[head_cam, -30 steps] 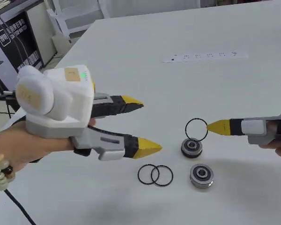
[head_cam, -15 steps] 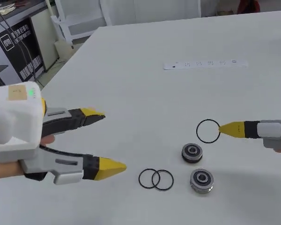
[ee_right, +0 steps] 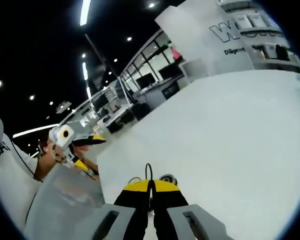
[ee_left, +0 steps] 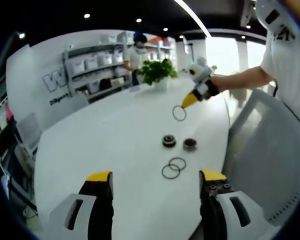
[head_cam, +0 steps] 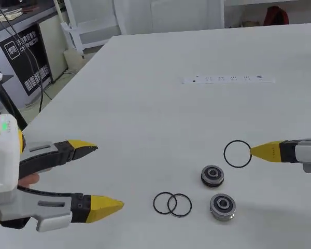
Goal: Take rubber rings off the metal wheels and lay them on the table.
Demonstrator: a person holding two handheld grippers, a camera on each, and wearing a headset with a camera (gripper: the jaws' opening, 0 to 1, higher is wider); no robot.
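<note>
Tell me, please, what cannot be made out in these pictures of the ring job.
- Head view: whether the far wheel or near wheel carries a ring; too small.
- Head view: the right gripper, shut on a rubber ring, is cut by the right edge.
- Right gripper view: its own jaws hide most of the wheels.

The white table (head_cam: 145,104) bears two overlapping rubber rings (head_cam: 172,196) at lower centre, two metal wheels (head_cam: 212,175) just right, and a power strip (head_cam: 228,79) at upper right.
</note>
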